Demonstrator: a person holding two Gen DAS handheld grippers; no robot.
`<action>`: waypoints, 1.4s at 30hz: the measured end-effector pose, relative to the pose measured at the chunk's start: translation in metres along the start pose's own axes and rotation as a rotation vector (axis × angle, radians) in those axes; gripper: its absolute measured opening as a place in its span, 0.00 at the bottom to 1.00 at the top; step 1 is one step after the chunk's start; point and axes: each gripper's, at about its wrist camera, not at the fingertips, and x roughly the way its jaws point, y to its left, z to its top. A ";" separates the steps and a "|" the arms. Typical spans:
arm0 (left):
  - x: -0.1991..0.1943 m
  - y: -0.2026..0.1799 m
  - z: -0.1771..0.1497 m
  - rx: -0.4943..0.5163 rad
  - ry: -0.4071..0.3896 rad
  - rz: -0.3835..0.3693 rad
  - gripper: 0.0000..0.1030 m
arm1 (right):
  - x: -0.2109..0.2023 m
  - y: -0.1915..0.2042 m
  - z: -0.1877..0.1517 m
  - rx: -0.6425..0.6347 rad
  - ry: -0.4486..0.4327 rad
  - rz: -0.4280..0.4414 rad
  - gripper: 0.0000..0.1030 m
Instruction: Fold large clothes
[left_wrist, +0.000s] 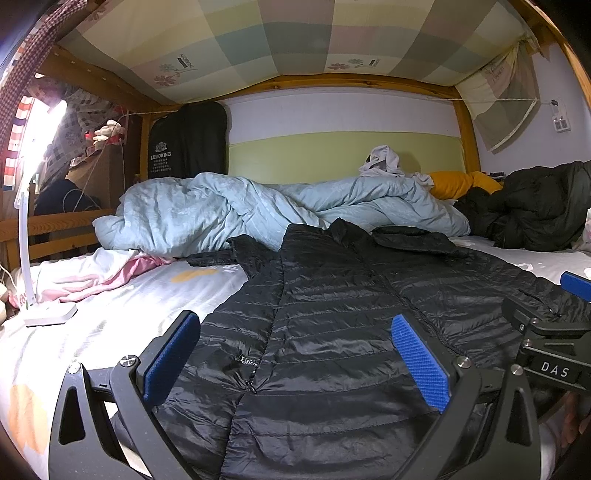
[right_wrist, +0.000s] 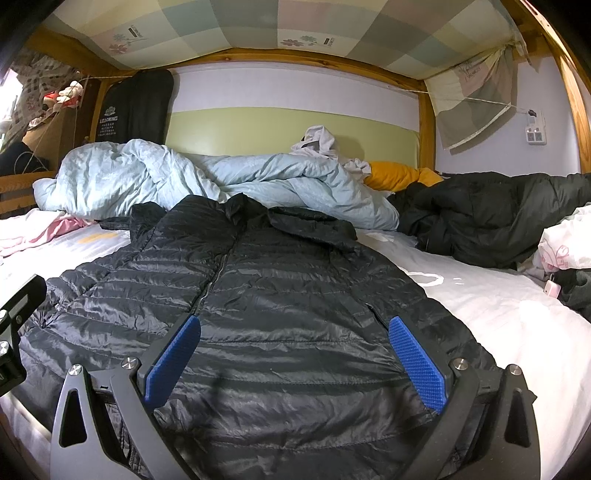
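A: Black puffer jacket (left_wrist: 332, 314) lies spread flat on the near bed sheet (right_wrist: 498, 314), collar far, by the blue duvet (left_wrist: 207, 214).

B: Left gripper (left_wrist: 295, 354) and right gripper (right_wrist: 295, 354) hover above its hem, both spread wide, grasping nothing.

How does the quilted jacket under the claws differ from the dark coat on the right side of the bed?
The quilted jacket lies spread flat, zipper up, mid-bed; the dark coat is bunched in a heap. The jacket has narrow shiny stitched rows; the coat looks duller, with no such rows visible. Both are dark, puffy outerwear on the white sheet.
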 end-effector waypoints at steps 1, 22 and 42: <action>0.000 0.000 0.000 0.000 0.000 0.000 1.00 | 0.000 0.000 0.000 0.000 0.000 0.000 1.00; -0.005 0.000 0.006 0.026 -0.021 -0.050 1.00 | -0.001 0.002 0.000 -0.007 -0.003 0.000 1.00; -0.004 -0.007 0.002 0.025 -0.017 -0.021 1.00 | -0.007 0.010 0.001 -0.042 -0.003 0.024 1.00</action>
